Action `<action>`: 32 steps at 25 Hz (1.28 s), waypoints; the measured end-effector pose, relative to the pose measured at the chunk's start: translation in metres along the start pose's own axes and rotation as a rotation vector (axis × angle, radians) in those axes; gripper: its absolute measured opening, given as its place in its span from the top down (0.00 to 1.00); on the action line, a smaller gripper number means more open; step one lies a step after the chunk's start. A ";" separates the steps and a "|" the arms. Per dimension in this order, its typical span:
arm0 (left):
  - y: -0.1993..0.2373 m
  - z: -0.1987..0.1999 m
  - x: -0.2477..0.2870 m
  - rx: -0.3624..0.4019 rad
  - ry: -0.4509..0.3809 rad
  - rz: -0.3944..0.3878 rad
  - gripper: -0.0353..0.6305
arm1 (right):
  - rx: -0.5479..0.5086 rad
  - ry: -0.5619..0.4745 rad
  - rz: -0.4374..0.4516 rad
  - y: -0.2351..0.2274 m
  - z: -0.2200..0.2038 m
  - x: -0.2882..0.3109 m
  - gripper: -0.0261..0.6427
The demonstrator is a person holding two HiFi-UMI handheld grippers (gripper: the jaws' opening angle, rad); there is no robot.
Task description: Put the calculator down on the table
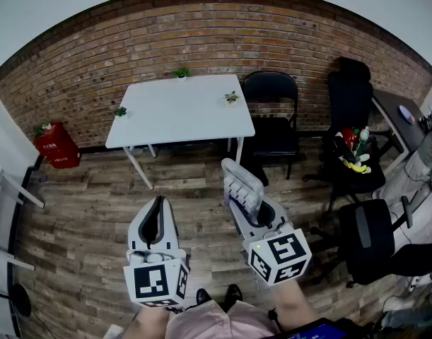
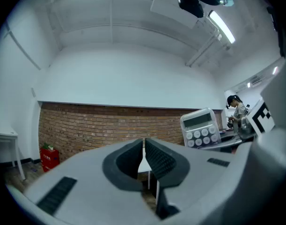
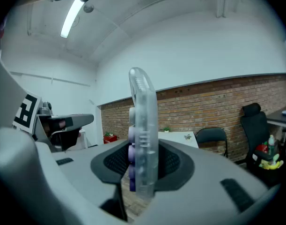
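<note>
Your right tool [image 3: 143, 165] pinches the calculator [image 3: 143, 111] edge-on and upright, in the air, well short of the white worktop [image 1: 180, 111]. Your left tool [image 2: 143, 157] is pressed together, empty.

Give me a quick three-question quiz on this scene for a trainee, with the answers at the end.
1. True or false: the calculator already lies on the white table.
2. In the head view, what stands just right of the table? A. a sofa. B. a black folding chair. C. a ladder.
3. Which gripper has the calculator, and how do the other gripper's jaws stand?

Key
1. False: it is held up in the air, well short of the table.
2. B.
3. The right gripper is clamped on it. The left gripper has its jaws together with nothing between them.
</note>
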State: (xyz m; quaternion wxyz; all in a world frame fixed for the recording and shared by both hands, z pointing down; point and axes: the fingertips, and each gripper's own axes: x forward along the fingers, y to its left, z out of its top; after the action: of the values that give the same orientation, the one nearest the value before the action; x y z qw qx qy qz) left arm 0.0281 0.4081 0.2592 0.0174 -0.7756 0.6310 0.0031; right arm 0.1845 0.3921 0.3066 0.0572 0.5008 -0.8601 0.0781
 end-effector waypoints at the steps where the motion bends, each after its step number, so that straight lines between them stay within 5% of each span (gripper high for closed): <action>1: -0.001 0.001 0.001 0.005 -0.003 0.001 0.91 | -0.001 -0.001 0.001 -0.002 0.001 0.000 0.76; 18: -0.049 -0.019 0.017 0.044 0.050 0.068 0.91 | 0.050 -0.016 0.061 -0.061 -0.012 -0.011 0.76; 32: 0.054 -0.064 0.111 -0.023 0.097 0.103 0.91 | 0.033 0.086 0.086 -0.048 -0.028 0.132 0.76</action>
State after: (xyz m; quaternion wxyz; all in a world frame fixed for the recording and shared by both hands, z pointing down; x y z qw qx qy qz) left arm -0.0034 0.2869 0.3186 -0.0225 -0.7415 0.6700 -0.0263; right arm 0.1621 0.2614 0.3610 0.0828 0.4605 -0.8761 0.1160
